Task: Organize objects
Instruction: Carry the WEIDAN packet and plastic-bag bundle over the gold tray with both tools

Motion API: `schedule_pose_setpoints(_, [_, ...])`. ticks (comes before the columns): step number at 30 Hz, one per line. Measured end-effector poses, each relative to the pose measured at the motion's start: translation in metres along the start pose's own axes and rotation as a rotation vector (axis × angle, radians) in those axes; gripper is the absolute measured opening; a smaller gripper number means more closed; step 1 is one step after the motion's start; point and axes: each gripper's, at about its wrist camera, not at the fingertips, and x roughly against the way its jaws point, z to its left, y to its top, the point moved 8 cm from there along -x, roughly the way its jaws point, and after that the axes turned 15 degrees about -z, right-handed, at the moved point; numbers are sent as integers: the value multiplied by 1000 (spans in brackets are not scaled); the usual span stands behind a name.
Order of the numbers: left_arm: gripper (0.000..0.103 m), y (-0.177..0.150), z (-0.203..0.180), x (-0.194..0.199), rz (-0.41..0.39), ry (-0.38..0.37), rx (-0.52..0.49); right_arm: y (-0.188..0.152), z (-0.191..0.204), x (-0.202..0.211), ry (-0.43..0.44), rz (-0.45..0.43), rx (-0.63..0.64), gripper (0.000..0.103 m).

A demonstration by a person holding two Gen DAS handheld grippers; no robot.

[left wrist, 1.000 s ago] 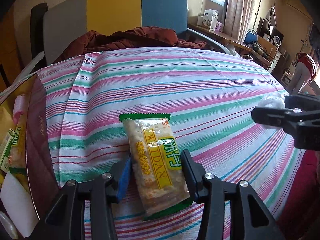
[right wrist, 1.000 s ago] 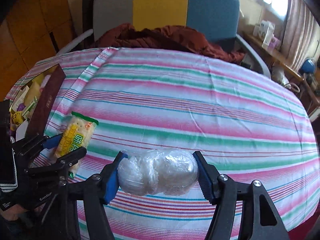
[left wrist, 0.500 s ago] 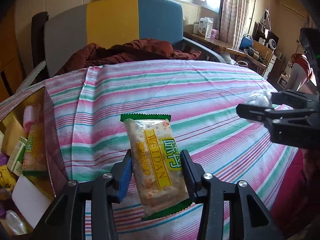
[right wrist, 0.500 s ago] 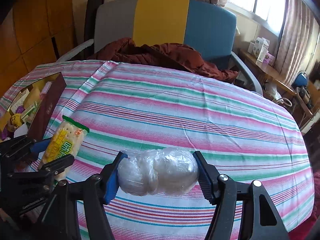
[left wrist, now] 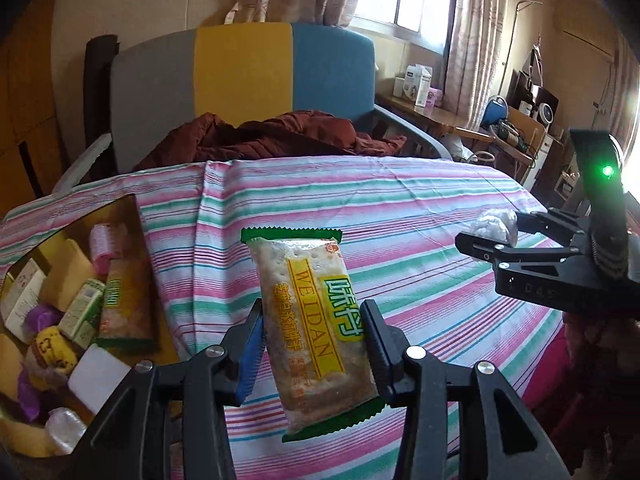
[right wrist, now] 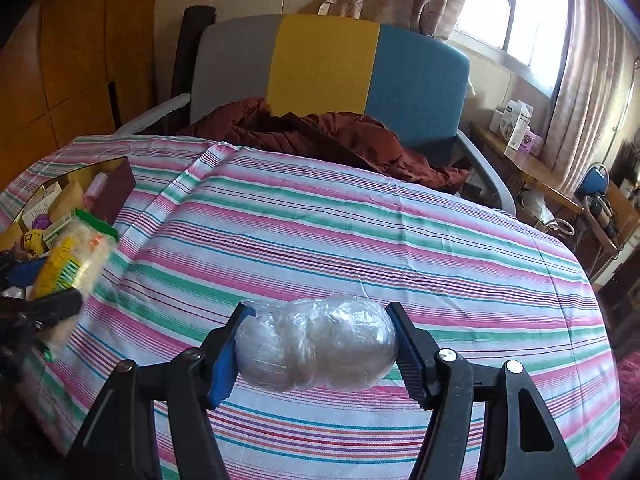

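Cracker pack point(left wrist: 316, 328) clamped in left gripper point(left wrist: 314, 344), held above striped cloth point(left wrist: 420, 216) nr box point(left wrist: 136, 216) — right gripper point(right wrist: 316, 350) squeezes plastic-wrapped bundle point(right wrist: 316, 350), also off cloth.

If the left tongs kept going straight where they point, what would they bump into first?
Probably the striped tablecloth: the left tongs, gripping a cracker packet, tilt down toward bare cloth, right of the box. Depth is unclear.
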Motion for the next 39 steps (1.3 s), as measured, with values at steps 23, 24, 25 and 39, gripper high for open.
schedule_pose_setpoints(23, [46,-5,173,107,-97,391,134,30,151,4,305,49,22,67])
schedule_pose_setpoints(24, [46,-9,181,111,-95,404,145,33,163,3,325,49,21,67])
schedule_pose_setpoints(25, [46,-12,186,113,-94,410,153,37,175,3,347,49,22,67])
schedule_pose_setpoints(39, [46,-46,237,140,-77,454,277,57,289,-18,514,95,39,67])
